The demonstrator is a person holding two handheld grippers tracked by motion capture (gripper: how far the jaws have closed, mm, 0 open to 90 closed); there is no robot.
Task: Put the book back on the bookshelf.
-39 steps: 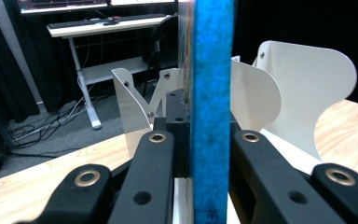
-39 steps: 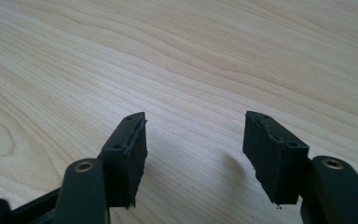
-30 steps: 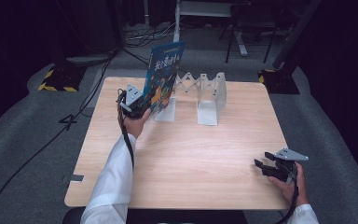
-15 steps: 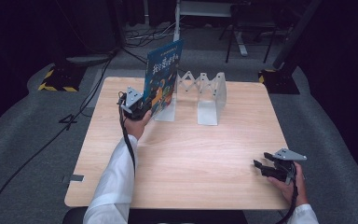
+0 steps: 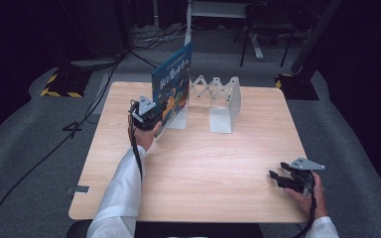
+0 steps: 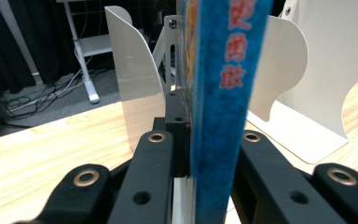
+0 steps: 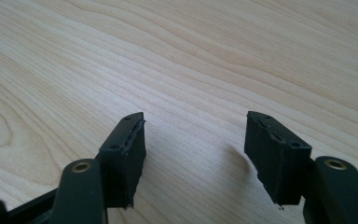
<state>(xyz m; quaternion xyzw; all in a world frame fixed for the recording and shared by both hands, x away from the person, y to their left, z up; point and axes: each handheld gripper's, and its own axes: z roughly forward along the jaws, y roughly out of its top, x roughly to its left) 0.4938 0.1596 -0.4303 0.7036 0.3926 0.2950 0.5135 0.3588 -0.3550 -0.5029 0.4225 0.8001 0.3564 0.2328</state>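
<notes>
Since a second ago my left gripper (image 5: 154,113) has carried the blue book (image 5: 172,85) a touch nearer me, off the bookend rack; my right gripper (image 5: 278,178) has kept its spot. Left jaws are clamped on the book's lower near corner, pinching it hard. In the left gripper view the blue spine (image 6: 221,107) runs straight up between my two black jaws, upright, edge on to the camera. The book stands just ahead of my left gripper, cover facing left of it, tilted only slightly. The white bookend rack (image 5: 223,101) sits just beyond and to the right of that gripper; its nearest white plate (image 6: 137,79) rises right behind the left jaw, another plate (image 6: 279,70) right of the spine. Cannot tell if the book's bottom edge touches the rack base.

My right gripper rests low over the wooden table (image 5: 218,168), well apart from the book, near the table's right near corner. Its jaws are spread, nothing between them, bare wood (image 7: 191,70) beyond the pads.
</notes>
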